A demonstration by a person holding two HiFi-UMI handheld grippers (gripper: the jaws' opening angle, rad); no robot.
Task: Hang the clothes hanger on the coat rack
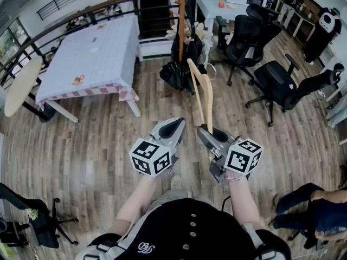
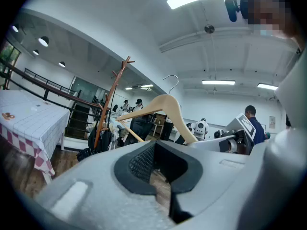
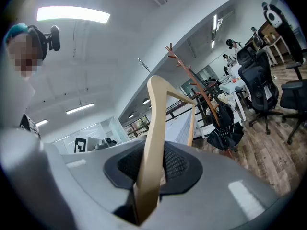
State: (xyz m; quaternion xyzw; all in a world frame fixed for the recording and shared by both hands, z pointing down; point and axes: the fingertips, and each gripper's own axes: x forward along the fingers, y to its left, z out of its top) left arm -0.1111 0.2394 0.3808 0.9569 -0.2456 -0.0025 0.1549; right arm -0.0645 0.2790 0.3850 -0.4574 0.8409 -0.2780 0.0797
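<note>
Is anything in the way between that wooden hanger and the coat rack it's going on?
Nothing visible blocks it. The wooden hanger, clamped in the right gripper, has open floor ahead to the coat rack. A dark bundle hangs low on the rack, but its upper pegs look bare.

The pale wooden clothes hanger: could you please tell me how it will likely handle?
Probably stiff: the pale wooden clothes hanger holds its curve though the right tongs pinch only one arm. Likely light, held out that way. Its metal hook may let it swing once hung.
</note>
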